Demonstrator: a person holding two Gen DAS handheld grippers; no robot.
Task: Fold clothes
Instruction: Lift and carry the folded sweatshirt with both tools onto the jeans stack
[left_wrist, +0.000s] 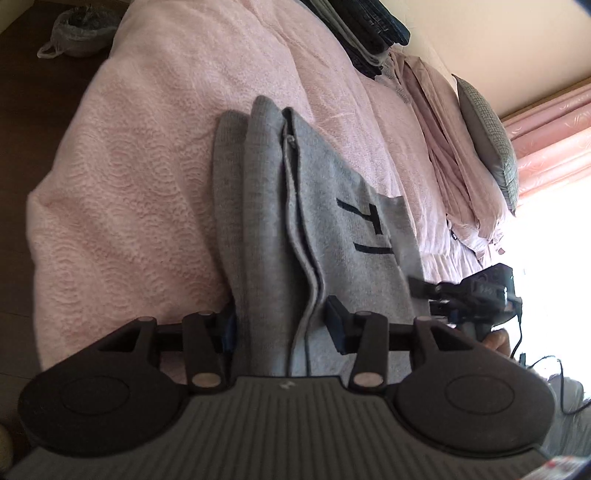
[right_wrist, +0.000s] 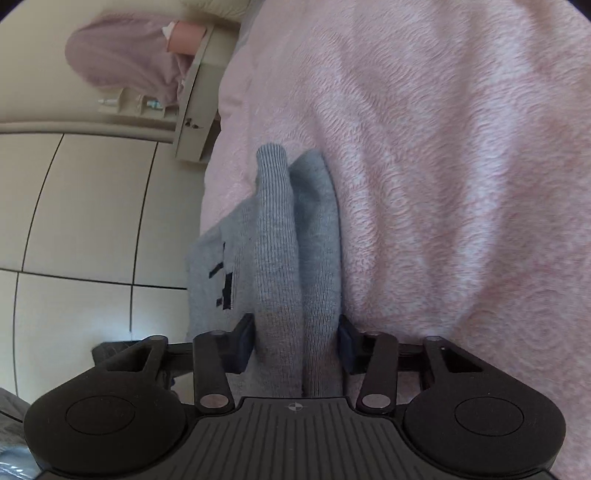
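Grey knit garment (left_wrist: 317, 229), folded lengthwise into layers, dark markings on its top panel, lies on the pink blanket (left_wrist: 147, 166) covering the bed. Left gripper (left_wrist: 282, 325) has its two fingers clamped on a thick bundle of the grey layers at the near end. Right gripper (right_wrist: 297, 341) likewise pinches two ribbed grey folds between its fingers; it shows in the left view just off the garment's right edge. Stack of dark folded clothes (left_wrist: 365, 33) at the bed's far end. Pink curtain (left_wrist: 550, 133) beside a bright window.
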